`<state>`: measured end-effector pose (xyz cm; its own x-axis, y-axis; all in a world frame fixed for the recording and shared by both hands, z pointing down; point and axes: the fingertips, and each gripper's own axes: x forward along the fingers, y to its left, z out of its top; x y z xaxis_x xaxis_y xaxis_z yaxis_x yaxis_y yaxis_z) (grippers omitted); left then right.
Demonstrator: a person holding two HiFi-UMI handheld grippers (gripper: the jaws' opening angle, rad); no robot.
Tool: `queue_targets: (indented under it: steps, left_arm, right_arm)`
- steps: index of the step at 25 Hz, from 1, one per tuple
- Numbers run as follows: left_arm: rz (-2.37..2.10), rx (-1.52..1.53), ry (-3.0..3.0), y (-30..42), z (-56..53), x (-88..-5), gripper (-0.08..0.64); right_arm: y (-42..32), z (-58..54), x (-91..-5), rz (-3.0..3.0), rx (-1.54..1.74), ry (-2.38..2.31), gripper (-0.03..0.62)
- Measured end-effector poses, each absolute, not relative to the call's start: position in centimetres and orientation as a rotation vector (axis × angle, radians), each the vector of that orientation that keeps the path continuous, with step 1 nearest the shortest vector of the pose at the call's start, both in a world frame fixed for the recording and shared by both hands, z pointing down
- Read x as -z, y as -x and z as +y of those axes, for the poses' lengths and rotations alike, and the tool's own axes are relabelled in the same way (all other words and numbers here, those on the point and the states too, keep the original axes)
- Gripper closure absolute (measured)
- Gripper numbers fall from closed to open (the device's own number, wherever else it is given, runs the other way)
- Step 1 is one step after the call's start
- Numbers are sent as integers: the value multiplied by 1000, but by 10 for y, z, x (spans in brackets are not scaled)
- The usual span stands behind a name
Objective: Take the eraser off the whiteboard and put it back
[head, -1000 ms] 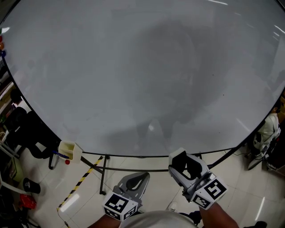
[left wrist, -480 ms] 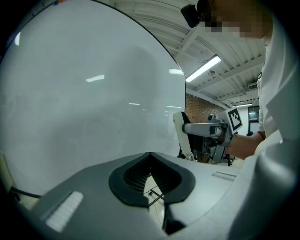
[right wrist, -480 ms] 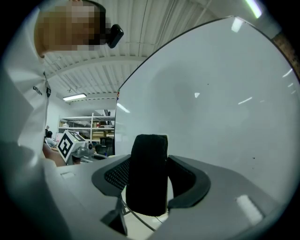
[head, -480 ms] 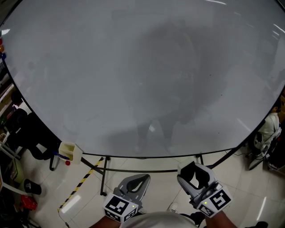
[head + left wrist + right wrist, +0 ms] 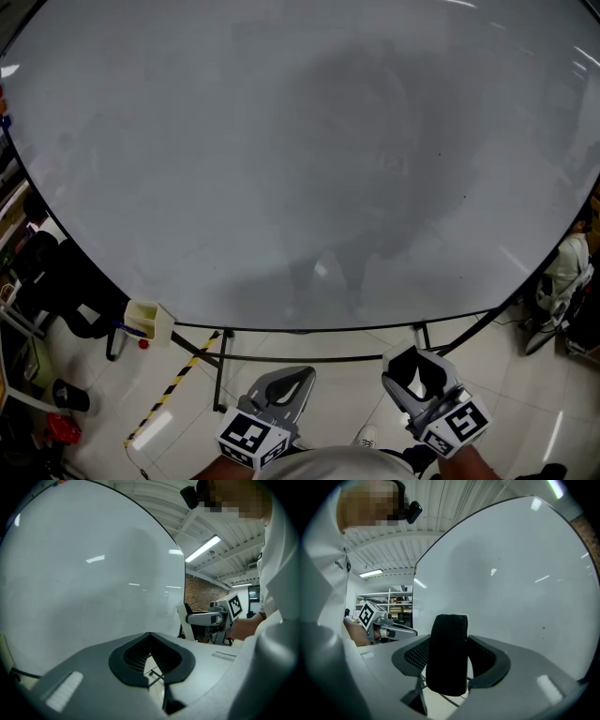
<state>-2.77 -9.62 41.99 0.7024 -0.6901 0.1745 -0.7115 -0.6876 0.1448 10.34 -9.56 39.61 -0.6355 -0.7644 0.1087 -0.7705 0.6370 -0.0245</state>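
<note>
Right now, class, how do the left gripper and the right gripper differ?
The right gripper holds a black eraser between its fingers; the left gripper holds nothing. The right gripper's fingers stand apart around the black eraser; the left gripper's fingers meet at the tips. Both point at the whiteboard without touching it.

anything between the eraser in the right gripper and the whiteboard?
No. Right gripper view: eraser clamped in the right gripper, only open air up to the whiteboard.
</note>
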Motion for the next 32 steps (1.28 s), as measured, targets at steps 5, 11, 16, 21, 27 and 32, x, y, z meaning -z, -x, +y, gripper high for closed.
queue_targets:
  steps: [5,11,16,21,27,32]
  left_arm:
    - [-1143,-159,-2711,30,-99,-424,544]
    - [-1162,-149,-2709,33,-101,-419,545]
    - [-1216,-134,-2674,39,-106,-418,545]
    - [-1173,-105,-2671,38,-104,-422,543]
    - [-1182,-140,-2681,38,-106,-425,543]
    - [-1186,-144,-2678,39,-108,-426,543]
  right_arm:
    - [-103,-96,-397,-2758,-99,-1294,354]
    - [-101,-94,-399,-2756,-95,-1285,354]
    - [-100,-93,-399,-2761,-103,-1275,354]
    - [-95,-92,-403,-2764,-110,-1263,354]
    - [-94,-92,-404,-2761,-111,-1267,354]
    - [-95,-94,-404,-2756,-113,-1276,354]
